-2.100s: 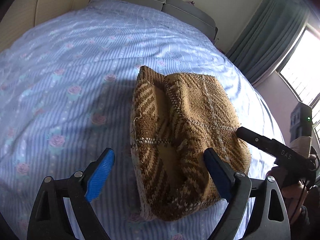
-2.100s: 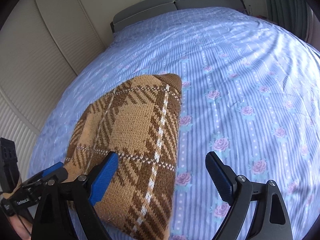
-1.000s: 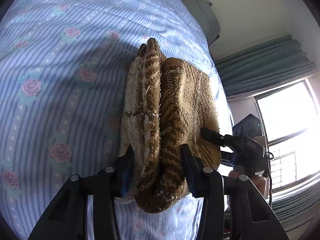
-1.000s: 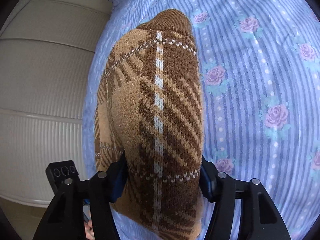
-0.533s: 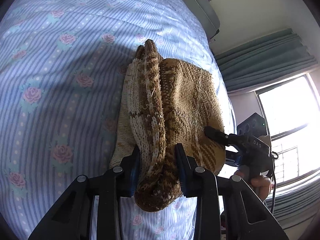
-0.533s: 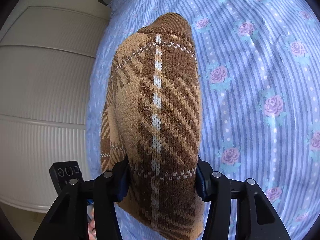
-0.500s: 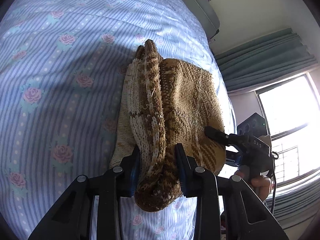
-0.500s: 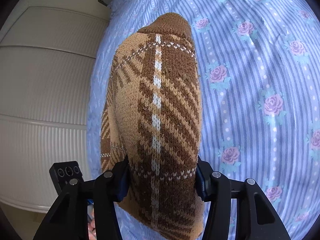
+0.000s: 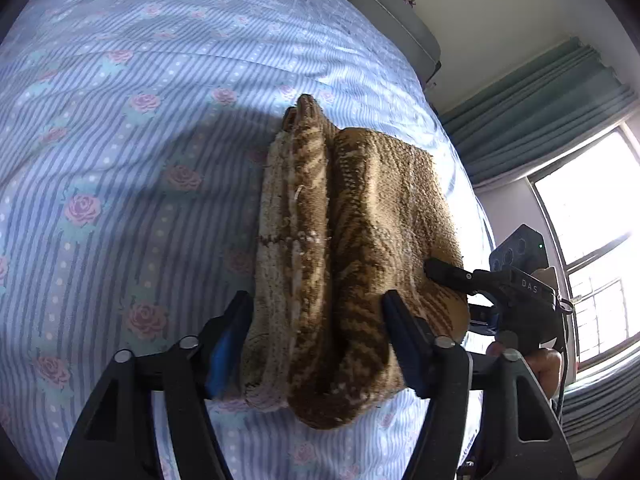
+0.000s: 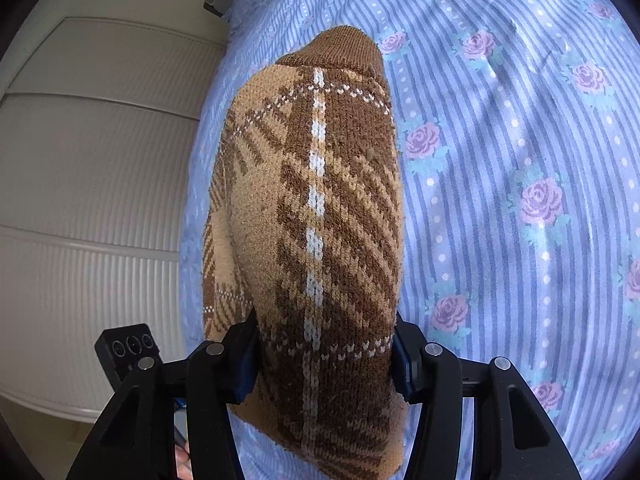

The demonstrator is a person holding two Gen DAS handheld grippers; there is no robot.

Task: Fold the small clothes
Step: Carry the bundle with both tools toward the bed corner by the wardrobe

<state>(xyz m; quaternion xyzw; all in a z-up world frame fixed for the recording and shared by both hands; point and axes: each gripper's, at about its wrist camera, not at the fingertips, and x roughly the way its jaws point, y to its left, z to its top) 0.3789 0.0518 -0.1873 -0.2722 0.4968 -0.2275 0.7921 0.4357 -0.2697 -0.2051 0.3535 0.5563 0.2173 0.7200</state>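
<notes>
Both grippers, left (image 9: 320, 340) and right (image 10: 324, 360), are clamping the bunched sweater (image 9: 360, 232) above the bed (image 9: 120, 120); thick knit risks slipping, undoing the fold.

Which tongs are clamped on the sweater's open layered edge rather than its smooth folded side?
The left tongs: between them the brown plaid sweater shows separate stacked layers. The right tongs squeeze one smooth plaid face.

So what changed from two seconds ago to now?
Both grippers, open beside the sweater then, closed on its near edge. The left gripper has since widened again around the fabric; the right gripper stays clamped. The sweater remains on the bed.
</notes>
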